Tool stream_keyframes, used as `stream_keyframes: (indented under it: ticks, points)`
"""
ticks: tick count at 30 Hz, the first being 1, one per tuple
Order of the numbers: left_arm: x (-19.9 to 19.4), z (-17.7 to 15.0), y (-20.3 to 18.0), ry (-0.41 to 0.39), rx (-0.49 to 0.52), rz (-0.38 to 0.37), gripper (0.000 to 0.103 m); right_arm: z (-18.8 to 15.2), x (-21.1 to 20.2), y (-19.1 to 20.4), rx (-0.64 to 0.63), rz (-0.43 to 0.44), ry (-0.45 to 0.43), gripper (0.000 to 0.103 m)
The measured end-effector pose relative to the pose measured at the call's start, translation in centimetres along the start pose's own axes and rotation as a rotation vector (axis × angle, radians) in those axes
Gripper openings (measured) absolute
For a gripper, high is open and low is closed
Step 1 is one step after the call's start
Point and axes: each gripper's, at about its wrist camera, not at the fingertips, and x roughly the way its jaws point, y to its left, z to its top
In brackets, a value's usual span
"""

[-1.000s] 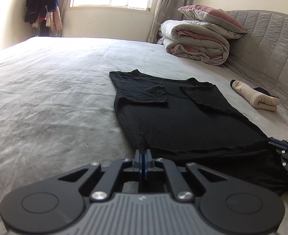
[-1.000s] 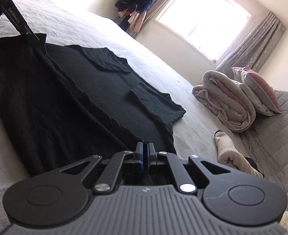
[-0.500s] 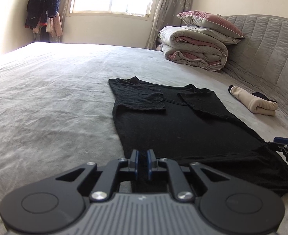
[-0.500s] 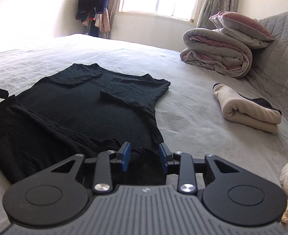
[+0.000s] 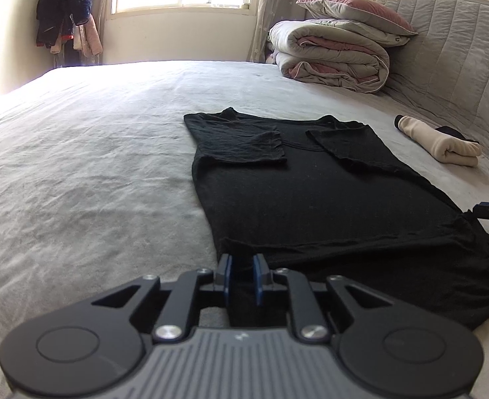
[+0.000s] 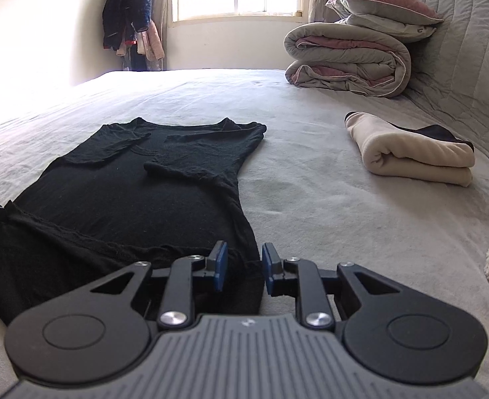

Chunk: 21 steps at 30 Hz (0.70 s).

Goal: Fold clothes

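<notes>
While both sleeves lie folded in, black shirt [image 5: 311, 196] flat on bed [image 5: 88, 166]; left gripper [image 5: 241, 277] and right gripper [image 6: 241, 267] at hem corners, jaws spread, gripping nothing. Risk: thin knit slips or bunches if the pinch catches one layer

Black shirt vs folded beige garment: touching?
Apart. The right wrist view shows bare grey bedsheet between the black shirt and the folded beige garment.
</notes>
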Motion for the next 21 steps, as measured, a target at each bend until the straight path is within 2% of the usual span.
stream_keyframes:
  ticks: [3, 5, 7, 9, 16, 21]
  points:
    - [-0.5, 0.1, 0.7, 0.027, -0.046, -0.027, 0.028, 0.0, -0.7, -1.1, 0.064, 0.029, 0.040, 0.033]
    - [-0.9, 0.1, 1.5, 0.066, -0.106, -0.066, 0.033, -0.1, -1.2, -1.7, 0.119, 0.071, 0.082, 0.034]
    - [-1.2, 0.0, 2.4, 0.105, -0.171, -0.112, 0.040, -0.4, -1.7, -2.5, 0.196, 0.130, 0.125, 0.041]
    - [-1.5, -0.1, 3.2, 0.142, -0.222, -0.150, 0.043, -0.7, -2.3, -3.3, 0.268, 0.178, 0.157, 0.046]
    - [-1.3, -0.6, 5.7, 0.312, -0.369, -0.301, 0.049, -2.5, -3.9, -7.4, 0.590, 0.283, 0.263, 0.046]
    - [-0.6, -1.3, 7.1, 0.403, -0.462, -0.420, 0.052, -3.9, -3.8, -8.3, 0.676, 0.363, 0.367, 0.046]
